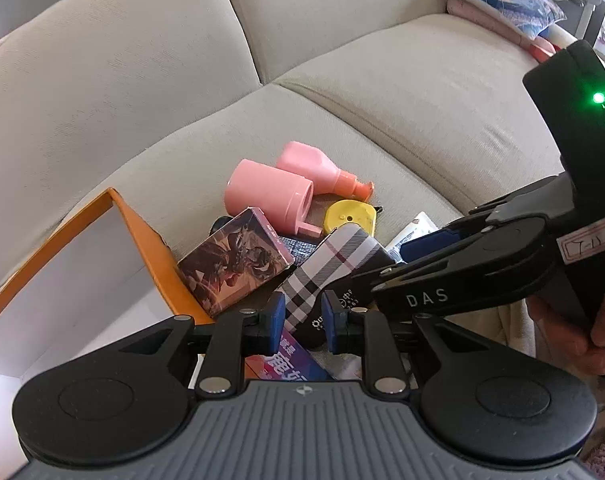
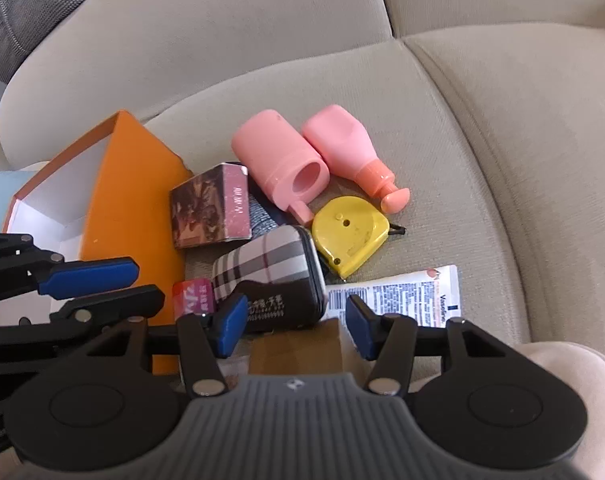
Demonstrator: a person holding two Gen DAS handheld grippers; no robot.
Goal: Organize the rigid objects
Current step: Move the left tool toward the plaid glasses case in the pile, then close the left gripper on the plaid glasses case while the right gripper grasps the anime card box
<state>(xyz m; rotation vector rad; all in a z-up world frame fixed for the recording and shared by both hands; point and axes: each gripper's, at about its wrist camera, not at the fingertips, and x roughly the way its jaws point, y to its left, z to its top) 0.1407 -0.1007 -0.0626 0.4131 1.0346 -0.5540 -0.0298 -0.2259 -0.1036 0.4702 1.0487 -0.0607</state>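
Note:
Rigid items lie heaped on a beige sofa seat: a plaid case [image 1: 338, 260] [image 2: 266, 260], a dark art-printed card box [image 1: 238, 260] [image 2: 210, 208], a pink cup [image 1: 266, 196] [image 2: 274, 160], a pink bottle [image 1: 314, 164] [image 2: 342, 144] and a yellow tape measure [image 1: 350, 216] [image 2: 350, 232]. My left gripper [image 1: 304, 320] [image 2: 150, 286] hovers over the case's near end and a pink-purple card pack [image 1: 290, 360] [image 2: 194, 300]. Its pads stand a narrow gap apart and hold nothing. My right gripper [image 2: 296, 320] [image 1: 382, 268] is shut on a brown box [image 2: 294, 344].
An open orange box [image 1: 142, 236] [image 2: 134, 208] with a white inside stands left of the heap. A white Vaseline tube [image 2: 406, 292] [image 1: 416, 226] lies on the right. The sofa back rises behind. A person's hand [image 1: 598, 332] holds the right gripper.

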